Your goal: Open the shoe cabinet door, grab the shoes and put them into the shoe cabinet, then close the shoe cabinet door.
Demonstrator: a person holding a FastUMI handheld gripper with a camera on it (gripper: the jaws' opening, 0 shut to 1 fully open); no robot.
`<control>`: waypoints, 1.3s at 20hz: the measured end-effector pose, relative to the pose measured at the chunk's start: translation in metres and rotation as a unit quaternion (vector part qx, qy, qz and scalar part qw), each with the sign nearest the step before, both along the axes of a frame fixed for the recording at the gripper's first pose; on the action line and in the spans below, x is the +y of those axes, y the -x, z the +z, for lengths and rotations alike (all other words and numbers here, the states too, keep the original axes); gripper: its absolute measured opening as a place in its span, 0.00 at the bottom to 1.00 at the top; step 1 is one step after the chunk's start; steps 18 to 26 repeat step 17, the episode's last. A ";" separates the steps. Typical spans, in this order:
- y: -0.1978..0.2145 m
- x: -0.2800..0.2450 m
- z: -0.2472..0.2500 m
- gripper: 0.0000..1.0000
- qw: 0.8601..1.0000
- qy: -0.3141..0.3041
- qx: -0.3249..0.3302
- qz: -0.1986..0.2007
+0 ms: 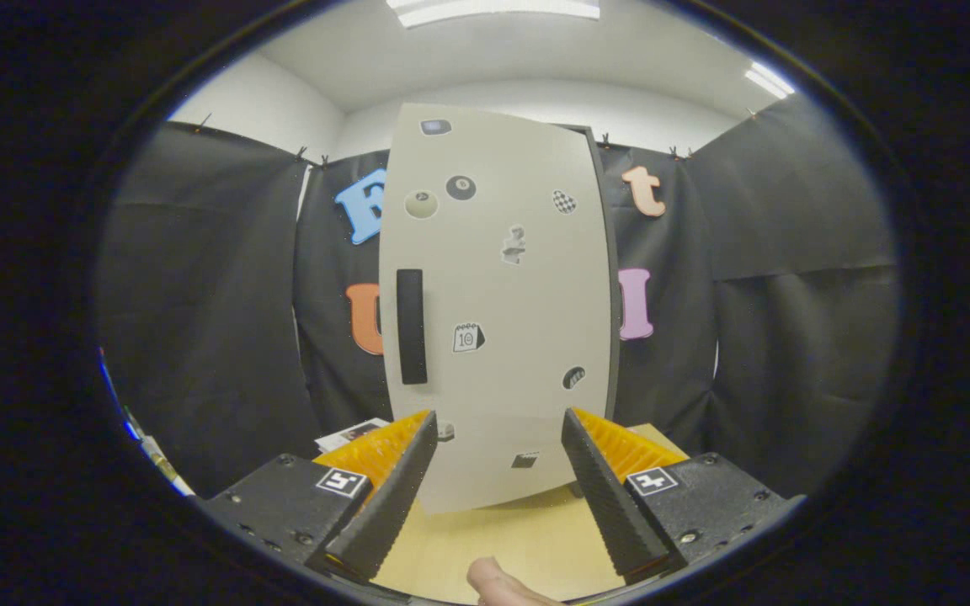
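Note:
The shoe cabinet (493,311) stands upright on the wooden table (493,547), straight ahead of my fingers. Its pale door (510,278) faces me and looks shut, dotted with several small stickers. A black vertical handle (411,326) sits near the door's left edge, above and slightly beyond my left finger. My gripper (499,425) is open, its fingers spread wide with nothing between them, a short way in front of the door's lower part. No shoes are in sight.
A fingertip of a person's hand (498,581) shows at the table's near edge between the fingers. A small card or booklet (350,433) lies on the table left of the cabinet. Black cloth walls stand close behind and to both sides.

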State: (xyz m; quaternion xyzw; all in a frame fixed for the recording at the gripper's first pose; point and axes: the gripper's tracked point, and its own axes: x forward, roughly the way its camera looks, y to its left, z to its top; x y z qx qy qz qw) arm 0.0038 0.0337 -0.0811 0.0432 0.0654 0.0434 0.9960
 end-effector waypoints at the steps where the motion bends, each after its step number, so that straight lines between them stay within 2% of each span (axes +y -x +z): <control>1: 0.010 0.001 -0.003 0.97 1.000 -0.008 0.003 0.008; 4: 0.041 -0.009 -0.004 0.97 1.000 -0.014 -0.008 0.019; 13: 0.115 -0.056 0.004 0.97 0.998 -0.008 -0.066 -0.014; 17: 0.129 -0.060 0.004 0.97 0.997 -0.002 -0.081 -0.010; 26: 0.129 -0.060 0.004 0.97 0.997 -0.002 -0.081 -0.010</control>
